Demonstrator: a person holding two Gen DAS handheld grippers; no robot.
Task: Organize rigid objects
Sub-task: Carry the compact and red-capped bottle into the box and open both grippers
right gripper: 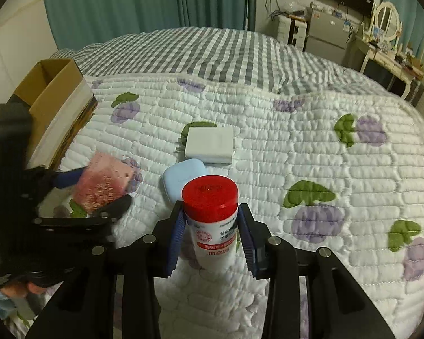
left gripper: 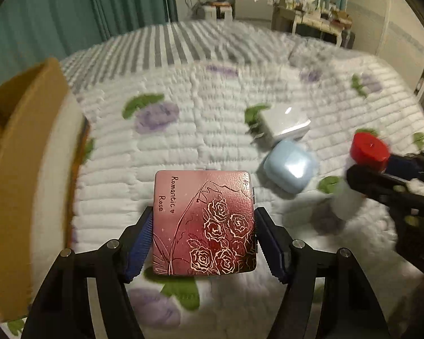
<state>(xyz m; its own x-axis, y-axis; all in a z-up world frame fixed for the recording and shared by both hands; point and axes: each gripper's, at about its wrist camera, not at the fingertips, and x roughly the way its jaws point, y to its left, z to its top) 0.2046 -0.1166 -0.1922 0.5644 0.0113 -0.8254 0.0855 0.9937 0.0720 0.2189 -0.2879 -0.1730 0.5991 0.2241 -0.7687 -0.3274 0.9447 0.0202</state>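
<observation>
Blue ribbed pads of the left gripper (left gripper: 203,243) sat nearest the lens in the left wrist view, clenched against the two side edges of a pink rose-printed case (left gripper: 203,223) that lay flat between them, lifted above the quilted bed cover (left gripper: 183,141). The right gripper (right gripper: 212,234) was likewise closed, its pads pressed on either side of a white bottle with a red cap (right gripper: 210,217), held upright with the cap toward twelve o'clock. Both claws were only as wide as their loads, with nothing else touching them. The cardboard box (left gripper: 22,147), the likely destination, stood at about nine o'clock of the left gripper and appeared close beside it; in the right wrist view it sat at ten o'clock, well apart. A white charger (right gripper: 209,144) and a pale blue earbud case (right gripper: 183,180) lay on the cover, touching or nearly so, at roughly one o'clock from the pink case. The thin case was pinched only along its narrow edges, so a tilt or bump on the box wall could probably twist it loose. With the two grippers near each other, the arms might also clash if both headed for the box together, and the smooth bottle could slip downward.
</observation>
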